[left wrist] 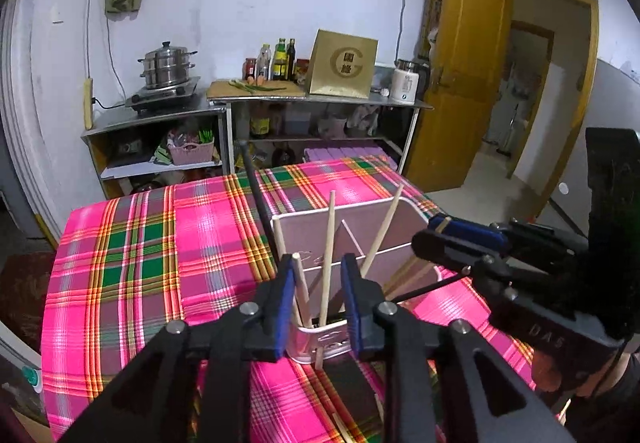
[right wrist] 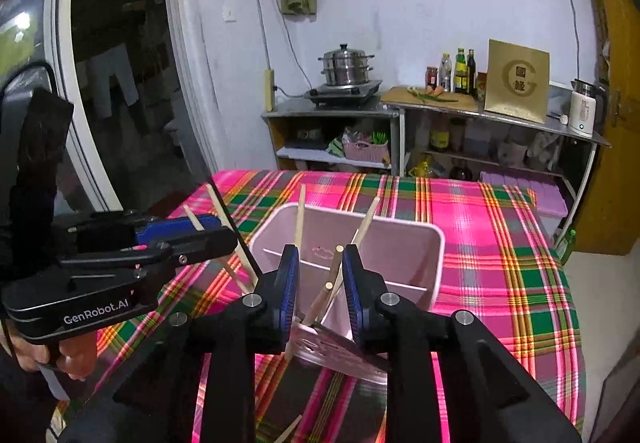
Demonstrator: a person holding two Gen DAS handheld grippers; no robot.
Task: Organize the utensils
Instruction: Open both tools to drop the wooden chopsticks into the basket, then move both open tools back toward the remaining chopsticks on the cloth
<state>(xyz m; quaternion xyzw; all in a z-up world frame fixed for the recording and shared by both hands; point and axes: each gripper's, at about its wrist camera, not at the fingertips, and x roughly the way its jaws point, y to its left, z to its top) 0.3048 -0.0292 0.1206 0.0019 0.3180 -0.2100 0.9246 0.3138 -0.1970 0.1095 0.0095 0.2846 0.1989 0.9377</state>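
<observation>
L wrist view: left tool (left wrist: 318, 301) hangs over the near end of a pink divided holder (left wrist: 396, 243) on the plaid-covered surface (left wrist: 140, 251); its blue pads (left wrist: 280, 307) are spread a bit, w/ two pale chopsticks (left wrist: 327, 255) standing loose between them, tips down in the near compartment – one leans by the left pad, can't tell if it touches, no squeeze visible. Another chopstick (left wrist: 382, 231) leans in the next compartment and a thin black stick (left wrist: 256, 199) slants up at the holder's left. Right tool (left wrist: 460, 239) comes in from the right side, over the holder's right rim. R wrist view: right tool (right wrist: 320, 291) also partly spread, over the holder (right wrist: 400, 255); brown-tipped chopsticks (right wrist: 330, 279) stand between the pads (right wrist: 290, 283), not pinched. Left tool (right wrist: 192, 235) sits at the left w/ sticks (right wrist: 224, 219) crossing by its tip; a hand (right wrist: 48, 355) grips its handle
</observation>
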